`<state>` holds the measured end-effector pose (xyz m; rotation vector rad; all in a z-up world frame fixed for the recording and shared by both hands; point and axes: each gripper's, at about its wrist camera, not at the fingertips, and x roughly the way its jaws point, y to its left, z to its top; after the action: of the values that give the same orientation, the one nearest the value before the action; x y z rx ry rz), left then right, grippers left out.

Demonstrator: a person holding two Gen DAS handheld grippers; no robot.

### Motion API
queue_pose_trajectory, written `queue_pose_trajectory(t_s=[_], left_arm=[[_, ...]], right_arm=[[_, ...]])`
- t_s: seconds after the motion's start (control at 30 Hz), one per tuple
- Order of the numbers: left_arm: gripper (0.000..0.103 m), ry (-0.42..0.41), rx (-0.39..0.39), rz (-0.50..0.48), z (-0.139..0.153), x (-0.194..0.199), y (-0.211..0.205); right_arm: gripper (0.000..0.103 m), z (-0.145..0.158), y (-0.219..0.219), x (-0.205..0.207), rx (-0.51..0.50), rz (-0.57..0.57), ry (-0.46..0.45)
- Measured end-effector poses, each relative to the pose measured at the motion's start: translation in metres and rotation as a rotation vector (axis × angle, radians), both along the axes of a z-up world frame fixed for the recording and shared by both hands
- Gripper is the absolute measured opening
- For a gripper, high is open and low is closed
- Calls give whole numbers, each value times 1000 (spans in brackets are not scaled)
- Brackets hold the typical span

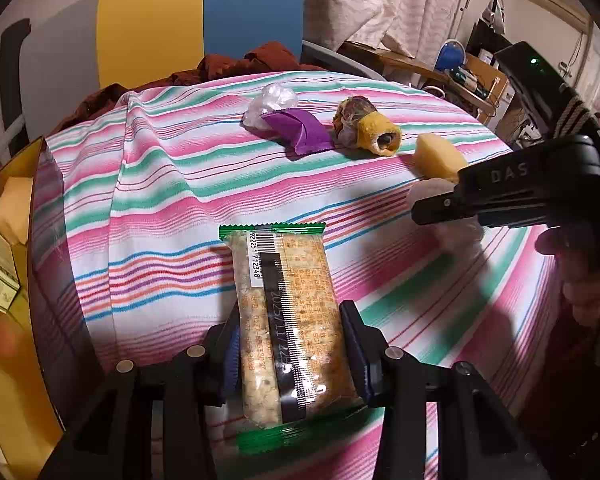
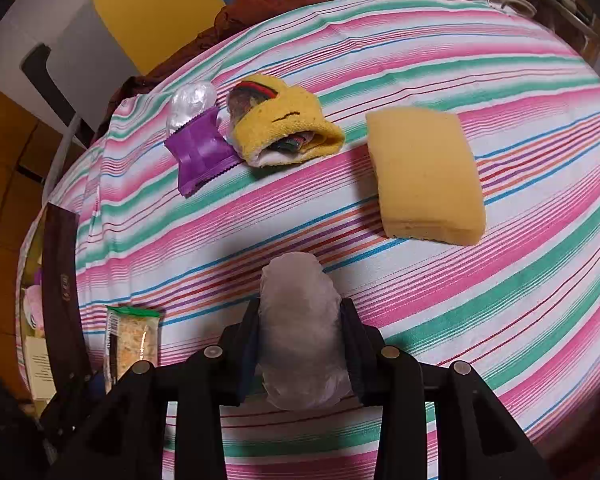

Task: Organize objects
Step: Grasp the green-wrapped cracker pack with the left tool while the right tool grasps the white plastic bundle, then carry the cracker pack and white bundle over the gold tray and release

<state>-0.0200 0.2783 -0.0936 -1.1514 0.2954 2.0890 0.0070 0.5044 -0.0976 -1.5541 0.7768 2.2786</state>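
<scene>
The left gripper (image 1: 292, 354) clamps a cracker packet (image 1: 288, 320), long axis toward 12 o'clock; the box (image 1: 40, 280) lies at 9 o'clock. The right gripper (image 2: 300, 340) pinches a crumpled plastic wrap (image 2: 300, 332), farther away.

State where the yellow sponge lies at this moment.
In the right wrist view, the yellow sponge lies flat on the striped cloth, ahead-right of the right gripper and right of the yellow rolled cloth.

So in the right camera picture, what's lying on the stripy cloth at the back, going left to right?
Clear crumpled plastic → purple wrapper → rolled yellow knit cloth → yellow sponge.
</scene>
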Motion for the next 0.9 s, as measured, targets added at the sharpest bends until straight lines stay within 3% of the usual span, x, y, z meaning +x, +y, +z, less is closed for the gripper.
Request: queue_pose_trajectory(t_s=[0.13,0.5,0.63,0.9], left_arm=[[45,-31,25,-7,4,1,-3],[45,5,62,-33,28,18,-5],[45,31,93,-3,45,17,-20],[45,59,147,155,73,-9,-74]], right_arm=[[39,1,0,1,13,4,4],[39,19,-12,1,36,55,105],[39,27,-20,2,49,86,146],[39,40,-46,-7,76,173,226]])
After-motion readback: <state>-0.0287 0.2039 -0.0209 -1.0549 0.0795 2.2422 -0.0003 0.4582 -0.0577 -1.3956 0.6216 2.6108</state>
